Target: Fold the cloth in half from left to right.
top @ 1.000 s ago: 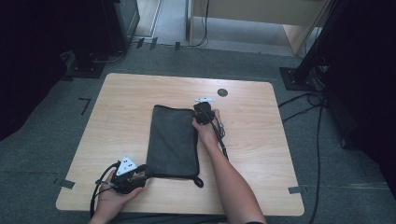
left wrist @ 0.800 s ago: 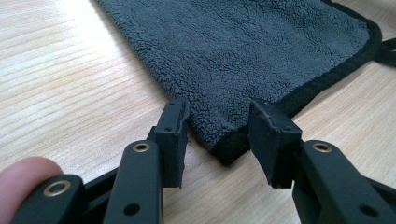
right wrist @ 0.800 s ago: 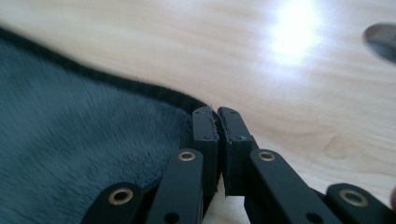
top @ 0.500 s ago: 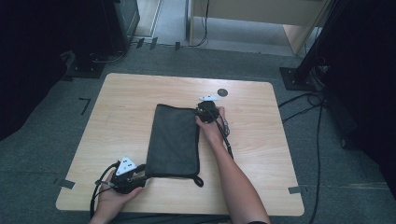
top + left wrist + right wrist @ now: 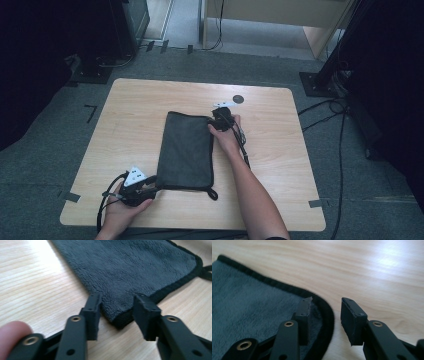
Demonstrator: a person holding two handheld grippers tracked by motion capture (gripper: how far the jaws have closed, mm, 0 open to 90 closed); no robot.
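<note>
Though unheld, towel (image 5: 186,150) on table (image 5: 280,150).

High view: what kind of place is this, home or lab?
Most likely a lab or recording studio, not a home. A lone wooden table stands on grey carpet with tape marks, cables trail across the floor, and black stand bases sit beside it.

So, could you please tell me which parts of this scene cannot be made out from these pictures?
- High view: the jaws of the right hand-held gripper are too small, and the hand covers them.
- High view: the small dark round spot on the light wooden table is too small to identify.
- Left gripper view: the loop at the corner of the dark grey fleecy cloth is cut off by the right edge.
- Right gripper view: the cloth's underside is hidden.
</note>
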